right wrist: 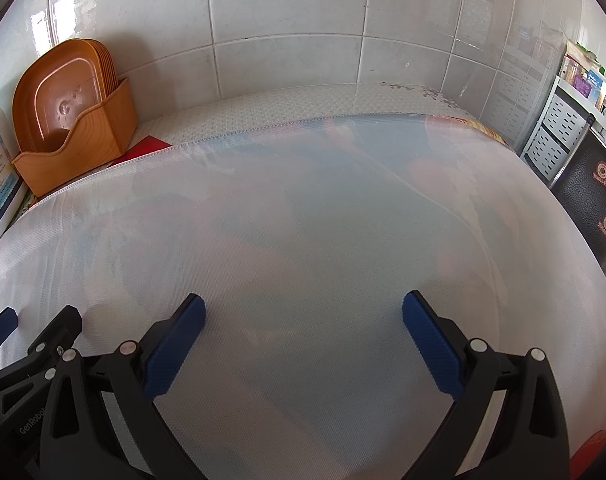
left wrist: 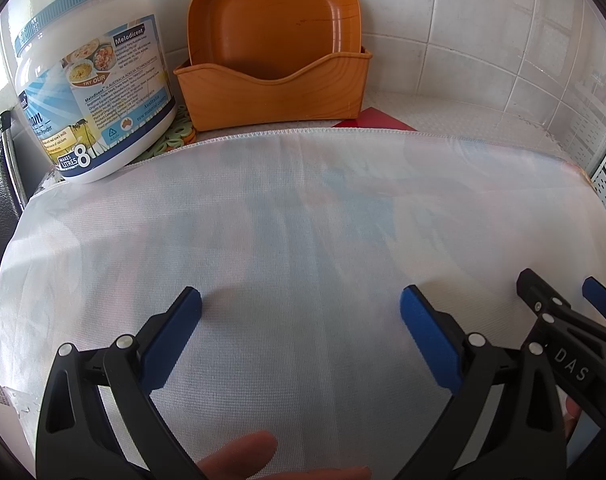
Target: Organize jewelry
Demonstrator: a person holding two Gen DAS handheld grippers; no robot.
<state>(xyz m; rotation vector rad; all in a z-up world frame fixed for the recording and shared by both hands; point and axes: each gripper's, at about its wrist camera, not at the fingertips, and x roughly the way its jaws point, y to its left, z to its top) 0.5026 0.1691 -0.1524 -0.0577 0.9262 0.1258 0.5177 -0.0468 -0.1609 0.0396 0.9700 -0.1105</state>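
At the counter's back edge a holder (left wrist: 271, 92) holds orange plates (left wrist: 275, 20); left tongs (left wrist: 301, 320) and right tongs (right wrist: 303, 324) hover released over the white cloth (left wrist: 303, 220).

Both wrist cameras hover low over the white cloth (left wrist: 303, 220), facing the tiled wall (right wrist: 287, 20) at twelve o'clock, sharing the orange plate holder (left wrist: 275, 92).

Tabletop pattern blurred beneath cloth (right wrist: 303, 220)
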